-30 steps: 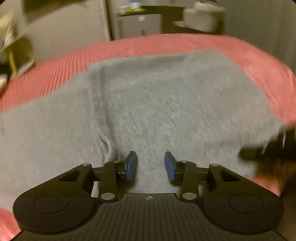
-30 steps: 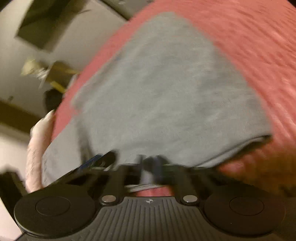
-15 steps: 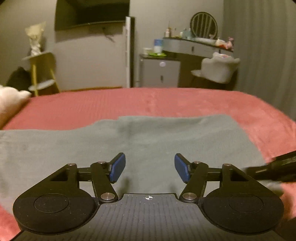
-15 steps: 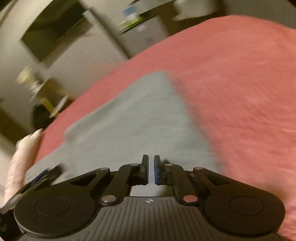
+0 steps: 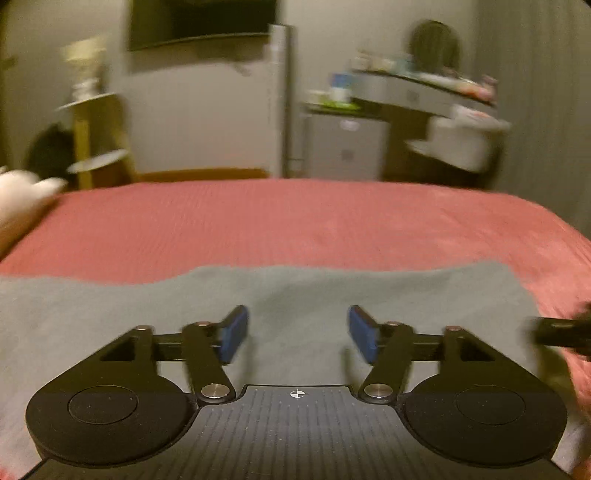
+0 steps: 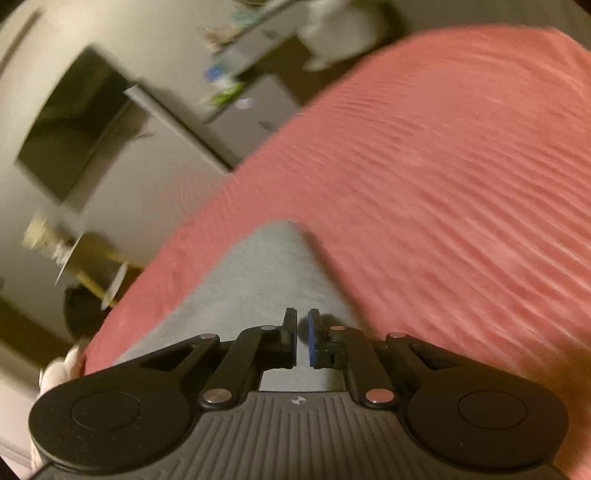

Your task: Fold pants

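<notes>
A dim bedroom holds a wide bed under a ribbed red bedspread (image 5: pixel 295 225), and that flat, roomy surface looks chosen as the folding table. Nearest in the left wrist view, the left gripper (image 5: pixel 297 334) hangs low over the cloth with its blue pads (image 5: pixel 233 334) spread wide and nothing between them, a stance that reads as ready to take a fresh hold and not as carrying anything. Under and just beyond it lie the grey pants (image 5: pixel 295 291), spread flat across the near part of the bed from the left edge of the view almost to the right, their far edge running roughly level; they look already doubled over at least once, though blur hides the layers. At the near right a dark blurred shape is probably the other tool. In the right wrist view, which is tilted, the right gripper (image 6: pixel 302 338) sits at the right end of the pants (image 6: pixel 258 280), its jaws drawn to a narrow slit; I cannot tell whether any cloth is pinched there, since the gap looks bare. Both tools flank the garment's ends, likely so the next fold can be lifted evenly. Farther off, past the bedspread (image 6: pixel 443 184), stand a yellow shelf stand (image 5: pixel 86 140) at the left, a wall-mounted television (image 5: pixel 201 24), a small grey cabinet (image 5: pixel 345 147) and a cluttered dressing table (image 5: pixel 413 88) at the far right.
</notes>
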